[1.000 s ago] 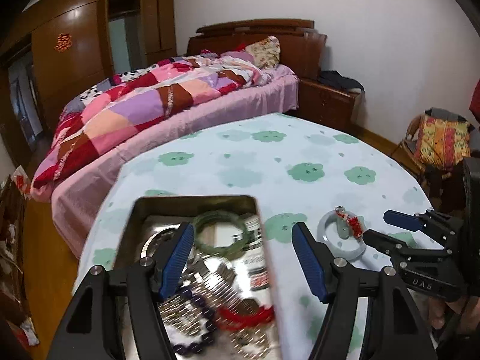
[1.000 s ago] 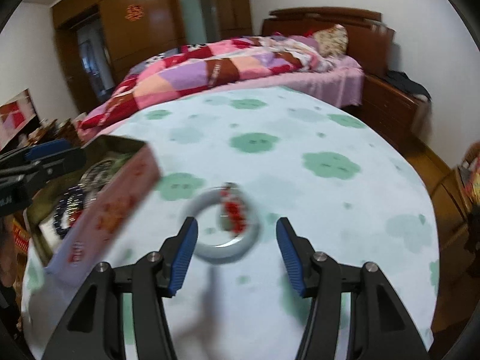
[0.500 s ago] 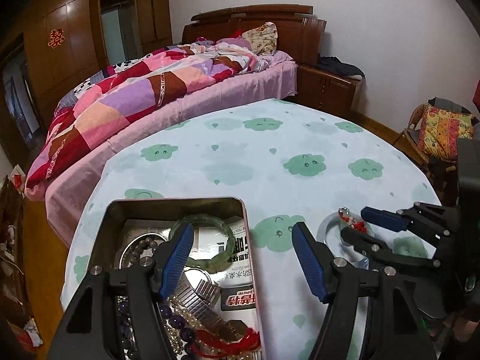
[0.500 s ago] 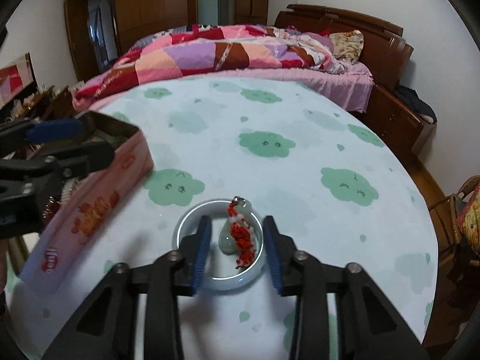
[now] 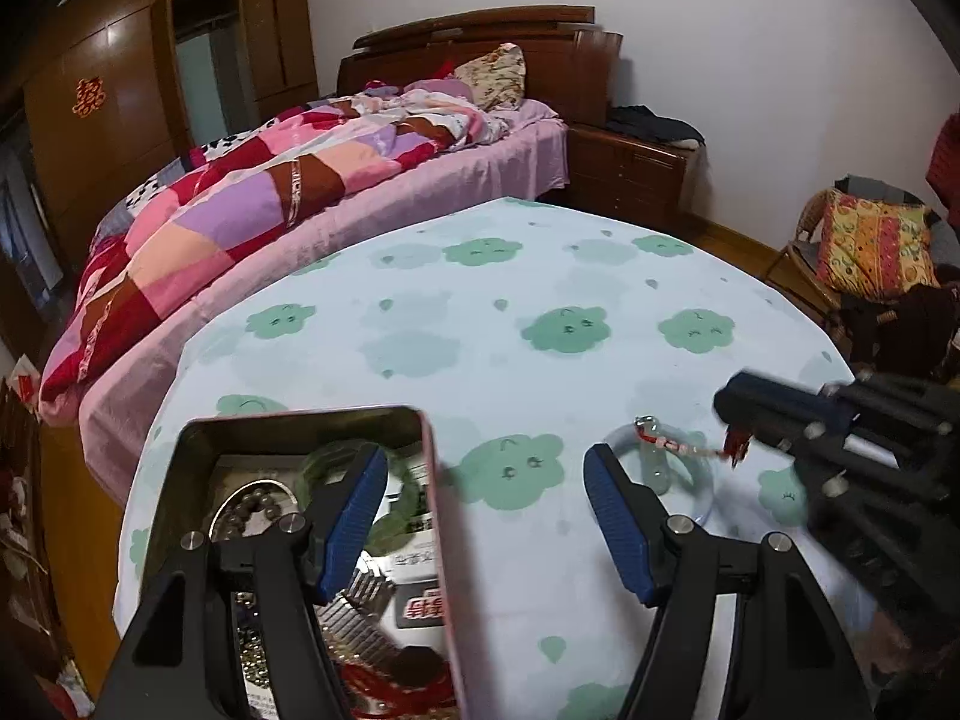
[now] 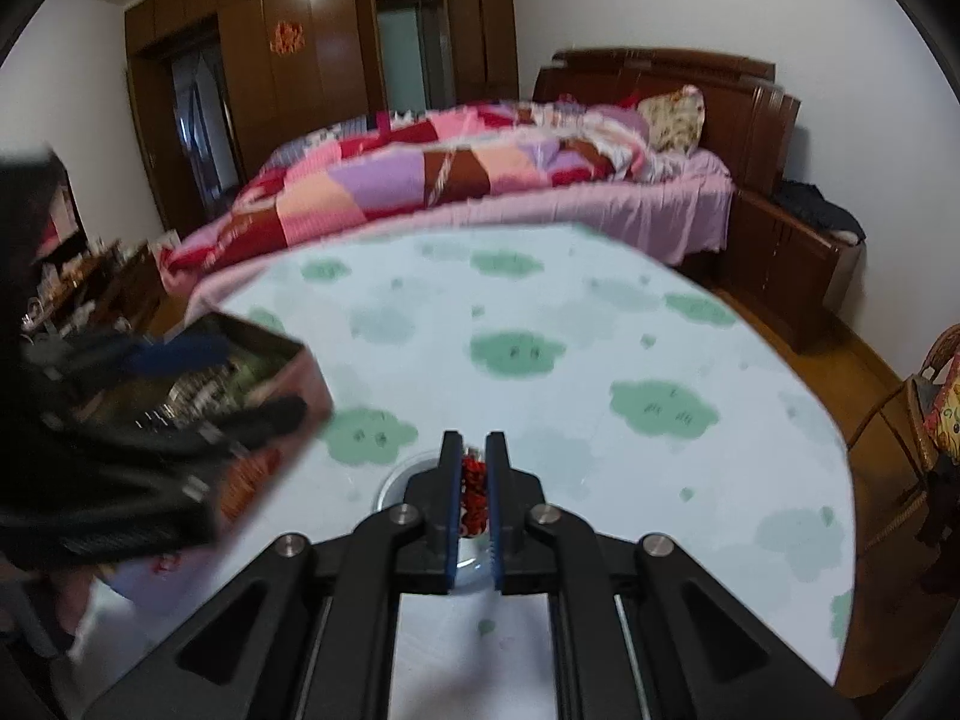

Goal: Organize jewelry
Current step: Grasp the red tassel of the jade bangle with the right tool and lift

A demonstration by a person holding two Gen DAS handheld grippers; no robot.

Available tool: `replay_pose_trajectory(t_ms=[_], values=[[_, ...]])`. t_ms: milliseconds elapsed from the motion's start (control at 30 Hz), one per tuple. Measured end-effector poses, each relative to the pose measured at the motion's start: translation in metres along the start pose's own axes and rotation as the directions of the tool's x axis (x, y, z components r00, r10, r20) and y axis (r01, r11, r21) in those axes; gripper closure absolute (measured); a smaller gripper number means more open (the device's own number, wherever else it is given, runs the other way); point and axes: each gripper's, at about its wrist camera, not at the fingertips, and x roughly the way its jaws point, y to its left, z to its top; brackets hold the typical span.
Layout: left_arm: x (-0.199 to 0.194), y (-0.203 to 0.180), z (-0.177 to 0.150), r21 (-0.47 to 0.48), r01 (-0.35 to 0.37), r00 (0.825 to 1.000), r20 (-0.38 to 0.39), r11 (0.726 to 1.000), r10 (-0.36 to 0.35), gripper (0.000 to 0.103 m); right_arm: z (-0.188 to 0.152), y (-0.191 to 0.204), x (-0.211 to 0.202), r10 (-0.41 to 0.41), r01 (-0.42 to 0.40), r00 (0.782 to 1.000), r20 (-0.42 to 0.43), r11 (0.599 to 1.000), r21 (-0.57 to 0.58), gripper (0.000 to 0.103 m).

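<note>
My right gripper (image 6: 474,441) has its jaws closing on the red knotted cord (image 6: 474,480) of a pendant, and the pads press on it. In the left wrist view the cord (image 5: 684,449) runs taut from that gripper (image 5: 735,420) to a pale jade piece (image 5: 657,468) over a pale bangle (image 5: 702,498) that lies on the cloth. I cannot tell if the jade piece still touches the table. My left gripper (image 5: 483,462) stands open and empty over the right wall of an open tin (image 5: 300,417). Inside the tin are a green bangle (image 5: 318,462), beads and chains.
The round table (image 5: 480,330) wears a pale cloth with green clouds. Behind it stands a bed with a patchwork quilt (image 5: 270,198). A chair with a bright cushion (image 5: 870,240) is at the right, beyond the table's edge.
My right gripper came down around the pendant, shut on its red cord and rose a little, drawing the cord taut. The left gripper drifted slightly over the tin and stayed open.
</note>
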Motion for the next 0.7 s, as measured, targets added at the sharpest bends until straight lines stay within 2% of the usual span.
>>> replay_pose_trajectory(t_ms=[100, 133, 200, 233, 267, 533, 600, 633, 667, 700], values=[[0.001, -0.001, 0.000, -0.001, -0.014, 1.000, 0.003, 1.000, 0.014, 0.035, 0.004, 0.000, 0.002, 0.011, -0.011, 1.000, -0.014, 1.000, -0.011, 0.092], [0.001, 0.001, 0.000, -0.008, -0.025, 1.000, 0.001, 1.000, 0.025, 0.035, 0.004, 0.002, 0.005, 0.017, -0.018, 1.000, -0.020, 1.000, -0.018, 0.088], [0.001, 0.005, -0.001, -0.022, -0.035, 0.999, 0.000, 0.999, 0.035, 0.035, 0.002, 0.007, 0.017, 0.009, -0.010, 0.999, -0.043, 0.999, -0.041, 0.073], [0.002, 0.007, -0.001, -0.026, -0.042, 0.999, -0.002, 0.999, 0.042, 0.035, 0.001, 0.007, 0.022, 0.006, -0.008, 0.999, -0.054, 0.999, -0.045, 0.054], [0.002, 0.009, -0.001, -0.029, -0.049, 0.999, -0.004, 0.998, 0.049, 0.035, -0.001, 0.009, 0.028, 0.000, -0.003, 0.998, -0.067, 0.999, -0.046, 0.051], [0.002, 0.018, -0.003, -0.054, -0.047, 0.999, -0.005, 0.997, 0.046, 0.035, -0.012, 0.011, 0.056, -0.041, 0.027, 0.984, -0.174, 0.996, -0.082, 0.052], [0.003, 0.018, -0.004, -0.054, -0.043, 0.999, -0.011, 0.998, 0.043, 0.035, -0.013, 0.014, 0.057, -0.060, 0.041, 0.982, -0.178, 0.994, -0.106, 0.055], [0.003, 0.017, -0.004, -0.053, -0.041, 0.999, -0.012, 0.998, 0.040, 0.035, -0.013, 0.014, 0.056, -0.070, 0.050, 0.982, -0.178, 0.992, -0.114, 0.063], [0.003, 0.016, -0.004, -0.050, -0.039, 0.999, -0.014, 0.998, 0.038, 0.035, -0.013, 0.014, 0.055, -0.096, 0.075, 0.981, -0.171, 0.989, -0.124, 0.081], [0.003, 0.015, -0.004, -0.046, -0.037, 0.999, -0.015, 0.998, 0.036, 0.035, -0.012, 0.011, 0.052, -0.096, 0.079, 0.982, -0.160, 0.990, -0.113, 0.091]])
